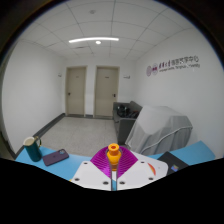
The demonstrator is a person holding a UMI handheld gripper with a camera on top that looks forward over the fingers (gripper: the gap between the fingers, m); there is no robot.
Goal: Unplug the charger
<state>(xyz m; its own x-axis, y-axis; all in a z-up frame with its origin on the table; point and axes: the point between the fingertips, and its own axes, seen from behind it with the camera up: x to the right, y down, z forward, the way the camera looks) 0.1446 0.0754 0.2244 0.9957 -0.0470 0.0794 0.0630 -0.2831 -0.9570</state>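
The charger (114, 152), a small thing with an orange top and a pale body below, stands upright in the middle of the claw (113, 170). The purple pads (100, 163) lie close to it on both sides, but I cannot tell if they press on it or not. The claw is above a light blue counter (60, 168). To the left on this counter are a dark green cup (33, 150) and a dark phone (55, 157), well apart from the charger. Beyond, to the right, a grey cover (160, 128) lies over some bulky thing. Two doors (92, 92) are in the far wall.
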